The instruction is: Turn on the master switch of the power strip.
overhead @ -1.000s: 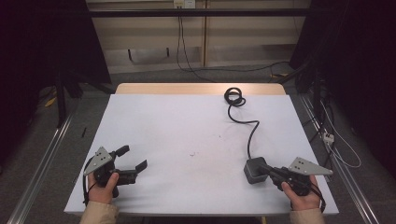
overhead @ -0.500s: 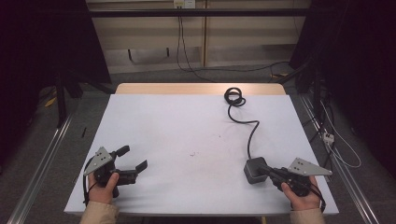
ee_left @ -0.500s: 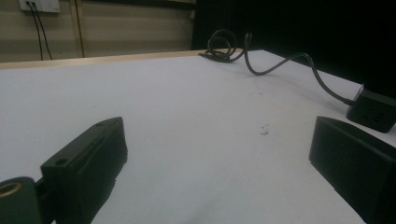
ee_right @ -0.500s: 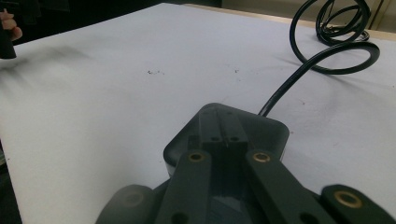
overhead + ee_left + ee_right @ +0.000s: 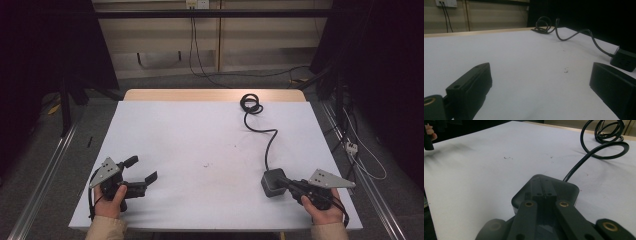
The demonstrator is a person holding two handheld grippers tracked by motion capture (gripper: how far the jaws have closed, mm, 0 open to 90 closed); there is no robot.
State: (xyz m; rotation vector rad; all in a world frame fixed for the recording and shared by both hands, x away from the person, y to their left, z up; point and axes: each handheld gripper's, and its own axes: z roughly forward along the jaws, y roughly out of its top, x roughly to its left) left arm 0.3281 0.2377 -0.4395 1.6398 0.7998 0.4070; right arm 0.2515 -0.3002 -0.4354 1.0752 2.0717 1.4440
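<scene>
Adapter (image 5: 272, 182) under right gripper (image 5: 286, 183), cable (image 5: 267, 139) trailing to coil (image 5: 250, 104).

Table (image 5: 190, 130) centre open; adapter (image 5: 272, 182) and cable (image 5: 265, 135) block right side.

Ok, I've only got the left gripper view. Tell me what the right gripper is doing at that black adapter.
Observer: The right gripper has its jaws shut together, with the tips lying over the top of the adapter, not clamping its sides.
Operator: Now place my left gripper on the table for me.
Observer: In the high view the left gripper is near the front left corner of the table, jaws open. The adapter is across the table, near the front right corner.
</scene>
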